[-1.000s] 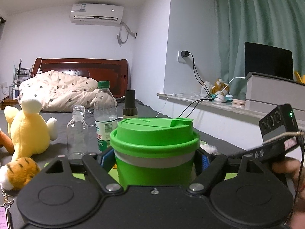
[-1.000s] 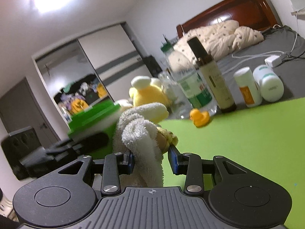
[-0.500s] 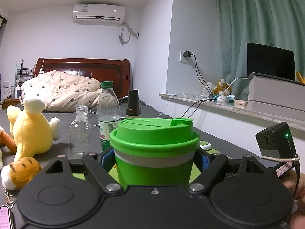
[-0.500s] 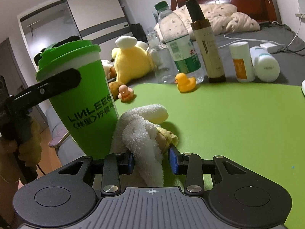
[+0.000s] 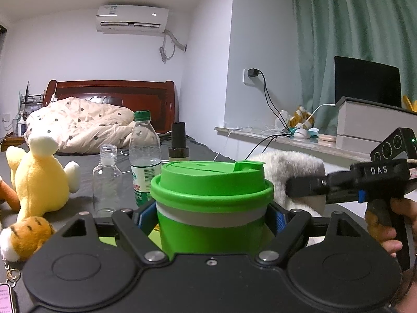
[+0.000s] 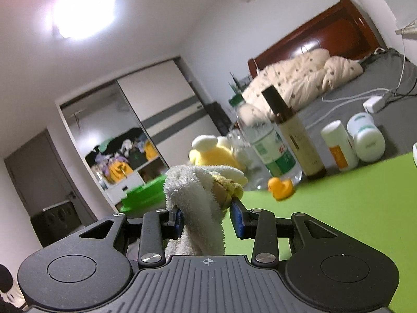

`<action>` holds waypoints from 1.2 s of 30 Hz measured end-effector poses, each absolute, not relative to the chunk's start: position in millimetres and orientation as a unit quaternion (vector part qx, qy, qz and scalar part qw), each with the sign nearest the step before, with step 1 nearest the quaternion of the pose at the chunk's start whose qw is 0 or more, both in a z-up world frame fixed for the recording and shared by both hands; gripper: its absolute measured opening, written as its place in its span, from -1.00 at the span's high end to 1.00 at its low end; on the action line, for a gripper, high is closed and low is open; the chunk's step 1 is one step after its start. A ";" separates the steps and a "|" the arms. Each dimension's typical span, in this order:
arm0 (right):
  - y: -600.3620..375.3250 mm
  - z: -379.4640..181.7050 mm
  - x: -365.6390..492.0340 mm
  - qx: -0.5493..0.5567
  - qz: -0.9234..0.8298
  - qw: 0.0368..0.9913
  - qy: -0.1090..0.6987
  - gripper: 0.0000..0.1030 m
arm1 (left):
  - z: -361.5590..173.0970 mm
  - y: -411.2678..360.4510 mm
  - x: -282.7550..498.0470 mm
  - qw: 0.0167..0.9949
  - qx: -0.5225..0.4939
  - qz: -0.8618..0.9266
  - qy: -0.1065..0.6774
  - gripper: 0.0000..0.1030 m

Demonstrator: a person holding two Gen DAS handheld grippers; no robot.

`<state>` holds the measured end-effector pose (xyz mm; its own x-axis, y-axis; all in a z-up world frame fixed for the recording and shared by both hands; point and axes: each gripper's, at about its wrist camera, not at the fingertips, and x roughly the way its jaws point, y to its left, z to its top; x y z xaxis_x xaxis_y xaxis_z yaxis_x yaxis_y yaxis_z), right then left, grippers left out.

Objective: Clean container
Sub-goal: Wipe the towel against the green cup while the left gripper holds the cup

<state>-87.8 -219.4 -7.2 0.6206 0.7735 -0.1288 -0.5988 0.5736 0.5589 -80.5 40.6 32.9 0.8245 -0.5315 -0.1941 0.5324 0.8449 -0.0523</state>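
we are gripping the cup (image 5: 212, 203) upright in our left tool (image 5: 212, 215), above the counter (image 6: 338, 203). our right tool (image 6: 207, 217) is pinching the cloth (image 6: 200, 200), which is sitting just right of the lid (image 5: 211, 177).

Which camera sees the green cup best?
The left wrist view. There the green cup fills the middle, sharp and close, clamped between the left gripper fingers, lid fully visible. The right wrist view shows only a blurry edge of its lid, mostly hidden behind the white towel held by the right gripper.
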 end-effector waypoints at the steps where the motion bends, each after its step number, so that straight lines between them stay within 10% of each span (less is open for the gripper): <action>1: -218.5 -1.3 -88.2 0.240 0.395 0.868 0.183 0.28 | 32.8 39.7 -80.9 0.955 0.003 -0.280 0.100 -0.57; 22: -200.4 -24.0 -73.3 0.200 0.346 0.879 0.259 0.28 | 30.5 41.3 -78.4 0.957 0.003 -0.270 0.106 -0.58; 25: -200.3 -28.3 -73.5 0.193 0.338 0.881 0.267 0.28 | 29.0 41.0 -81.0 0.961 0.012 -0.256 0.103 -1.00; 36: -205.3 -37.6 -74.0 0.181 0.309 0.888 0.289 0.28 | 19.5 34.5 -101.9 0.982 -0.006 -0.158 0.107 -1.00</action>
